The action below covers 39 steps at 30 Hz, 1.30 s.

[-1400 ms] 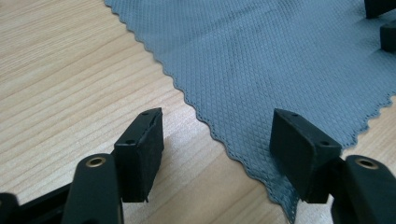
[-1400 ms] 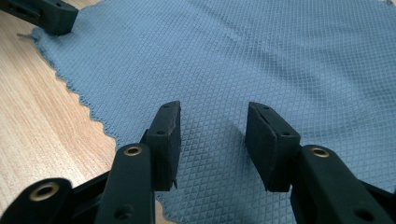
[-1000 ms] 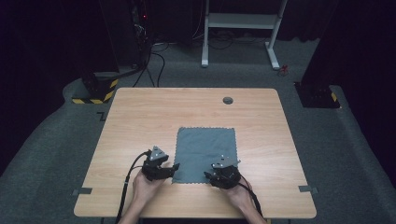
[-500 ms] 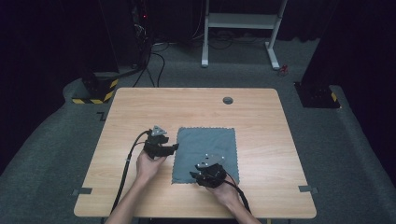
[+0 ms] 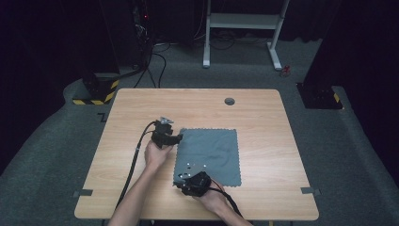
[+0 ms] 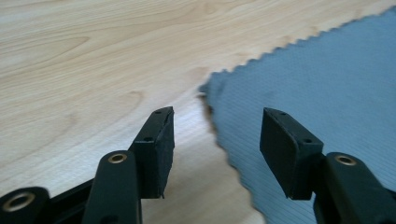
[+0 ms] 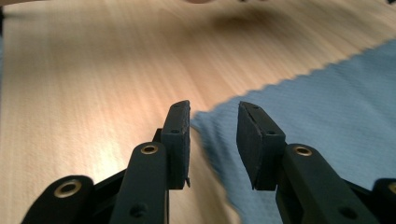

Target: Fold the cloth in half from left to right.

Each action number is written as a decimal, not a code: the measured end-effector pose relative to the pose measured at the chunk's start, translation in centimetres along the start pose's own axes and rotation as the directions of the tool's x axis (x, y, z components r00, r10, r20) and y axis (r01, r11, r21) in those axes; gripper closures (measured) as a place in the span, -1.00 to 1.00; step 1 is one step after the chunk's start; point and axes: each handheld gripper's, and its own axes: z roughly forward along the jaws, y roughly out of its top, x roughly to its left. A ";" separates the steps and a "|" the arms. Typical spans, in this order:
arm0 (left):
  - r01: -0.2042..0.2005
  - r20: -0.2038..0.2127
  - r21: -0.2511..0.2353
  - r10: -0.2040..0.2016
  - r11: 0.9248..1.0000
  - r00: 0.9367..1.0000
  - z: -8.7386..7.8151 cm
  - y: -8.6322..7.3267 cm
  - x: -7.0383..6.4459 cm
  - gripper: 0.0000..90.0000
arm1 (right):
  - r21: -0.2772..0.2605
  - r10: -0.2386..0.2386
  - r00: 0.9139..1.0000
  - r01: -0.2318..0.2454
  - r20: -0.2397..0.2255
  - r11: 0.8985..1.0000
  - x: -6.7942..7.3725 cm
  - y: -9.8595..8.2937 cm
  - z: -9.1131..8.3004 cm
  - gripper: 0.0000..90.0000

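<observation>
A grey-blue cloth [image 5: 211, 150] with zigzag edges lies flat on the wooden table [image 5: 141, 108]. My left gripper [image 5: 175, 137] is at the cloth's far left corner. In the left gripper view the left gripper [image 6: 217, 140] is open, with the edge of the cloth [image 6: 317, 93] running between its jaws. My right gripper [image 5: 181, 182] is at the near left corner. In the right gripper view the right gripper [image 7: 214, 135] is open with a narrower gap, and the corner of the cloth [image 7: 327, 107] lies between the jaws.
A round cable hole [image 5: 229, 100] sits near the table's far edge. The left gripper's cable [image 5: 134, 160] trails toward the near edge. Beyond the table stand a white desk frame [image 5: 244, 21] and a yellow-black striped base [image 5: 96, 96].
The left gripper has moved away from the person along the cloth's left edge to its far corner. The right gripper has slid left along the near edge to the near left corner.
</observation>
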 end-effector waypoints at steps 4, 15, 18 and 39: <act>0.010 -0.020 0.008 -0.009 1.000 1.000 0.6 0.5 0.5 0.06 | 0.019 -0.025 1.000 0.025 -0.014 1.000 0.9 0.2 0.9 0.51; 0.017 -0.056 0.018 -0.016 1.000 0.998 2.8 1.5 0.6 0.09 | 0.053 -0.055 0.998 0.055 0.011 0.997 1.2 0.1 1.2 0.78; -0.003 -0.084 0.033 0.006 0.999 0.996 3.1 1.9 0.3 0.13 | 0.057 -0.066 0.998 0.065 0.023 0.996 1.4 0.0 1.2 0.87; -0.016 -0.015 0.015 0.016 1.000 1.000 3.1 2.0 0.3 1.00 | 0.038 -0.021 0.999 0.020 0.026 0.999 1.1 0.0 0.9 1.00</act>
